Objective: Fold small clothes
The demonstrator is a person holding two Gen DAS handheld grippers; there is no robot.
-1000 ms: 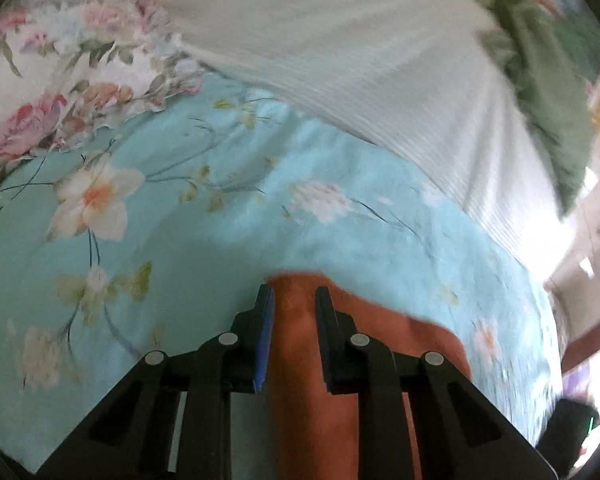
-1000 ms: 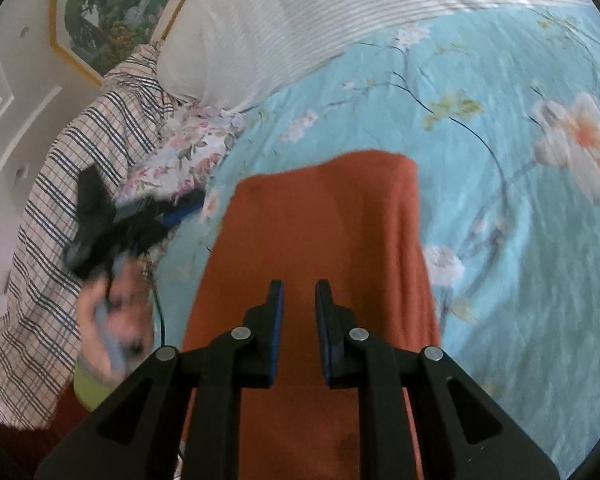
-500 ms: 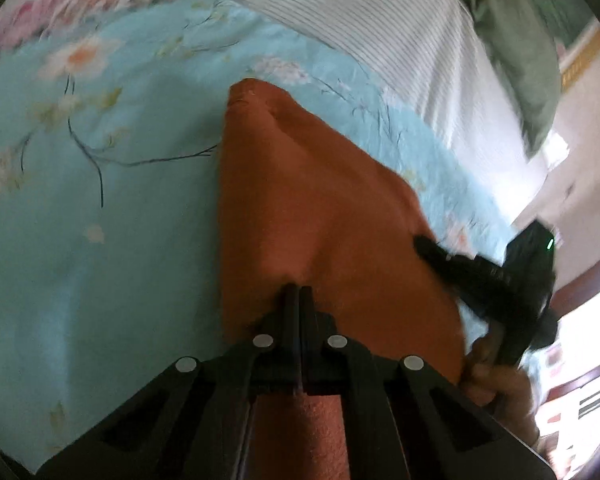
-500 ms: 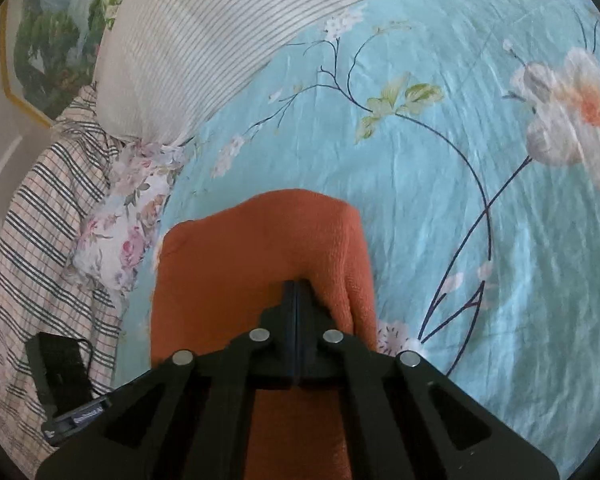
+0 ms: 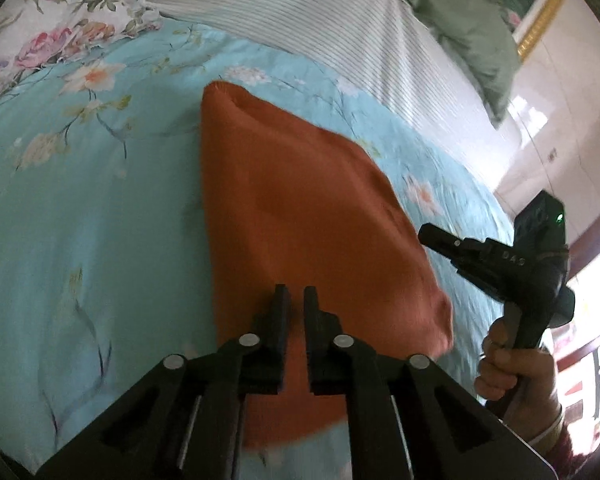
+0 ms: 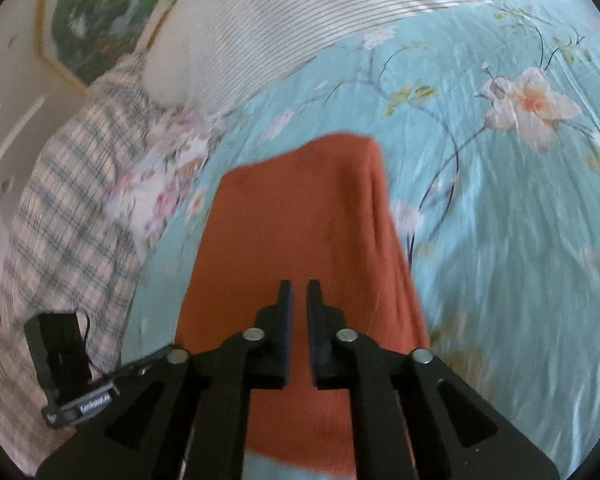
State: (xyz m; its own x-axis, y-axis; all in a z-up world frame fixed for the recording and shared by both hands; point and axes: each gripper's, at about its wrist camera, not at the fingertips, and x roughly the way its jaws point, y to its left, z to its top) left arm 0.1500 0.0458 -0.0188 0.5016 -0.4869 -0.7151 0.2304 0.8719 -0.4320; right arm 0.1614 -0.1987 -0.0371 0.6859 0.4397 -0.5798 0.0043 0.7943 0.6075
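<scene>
An orange cloth (image 5: 300,200) lies folded lengthwise on the teal flowered bedspread (image 5: 80,220). My left gripper (image 5: 296,294) hovers over its near part. Its jaws are opening and stand a narrow crack apart, and no fabric is pinched between them. In the right wrist view the same cloth (image 6: 300,220) stretches away from my right gripper (image 6: 298,288). Its jaws are opening too, with a small gap and nothing gripped. The right gripper (image 5: 430,236) also shows at the cloth's right edge in the left wrist view, held by a hand (image 5: 512,368).
A striped pillow (image 5: 320,12) and a green pillow (image 5: 460,20) lie at the head of the bed. A flowered cloth (image 5: 60,20) sits at the far left. A plaid cloth (image 6: 60,220) lies on the left. A framed picture (image 6: 92,12) hangs on the wall.
Half a second ago both grippers were shut on the orange cloth. Both have let go, their jaws parted a crack. The views have drawn back, so more of the cloth shows.
</scene>
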